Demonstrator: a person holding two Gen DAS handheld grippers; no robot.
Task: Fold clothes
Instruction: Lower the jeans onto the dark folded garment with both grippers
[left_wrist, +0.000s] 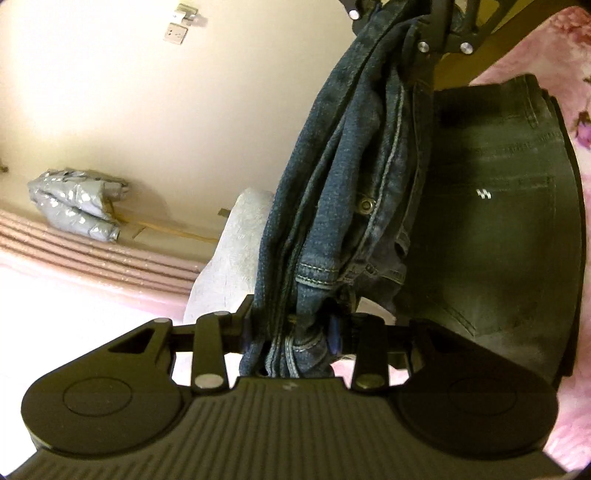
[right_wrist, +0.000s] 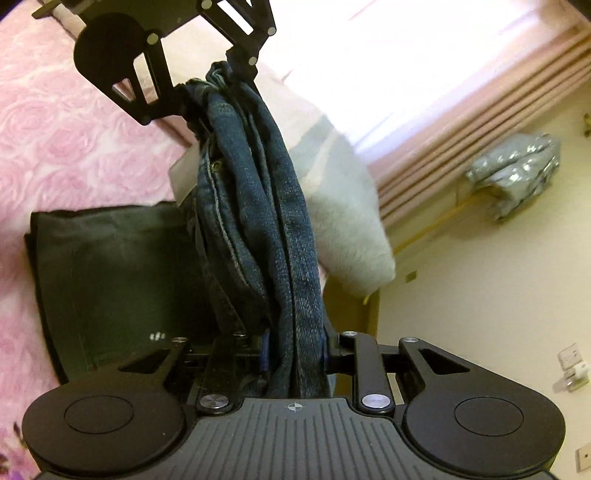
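Bunched blue jeans (left_wrist: 332, 184) hang stretched between my two grippers above the bed. My left gripper (left_wrist: 291, 332) is shut on one end of the denim. At the top of the left wrist view the right gripper (left_wrist: 424, 40) clamps the other end. In the right wrist view my right gripper (right_wrist: 293, 350) is shut on the blue jeans (right_wrist: 255, 206), and the left gripper (right_wrist: 207, 81) holds the far end at the top. A folded dark grey pair of jeans (left_wrist: 495, 229) lies on the pink bedspread just under and beside the blue ones, and the dark grey jeans (right_wrist: 110, 280) show at the left in the right wrist view.
The pink rose-patterned bedspread (right_wrist: 62, 147) covers the bed. A white fluffy garment (right_wrist: 347, 229) lies near the bed's edge. Beyond it are a pink curtain (right_wrist: 461, 122), a silver wrapped bundle (right_wrist: 517, 173) on the floor and a wall socket (left_wrist: 175, 33).
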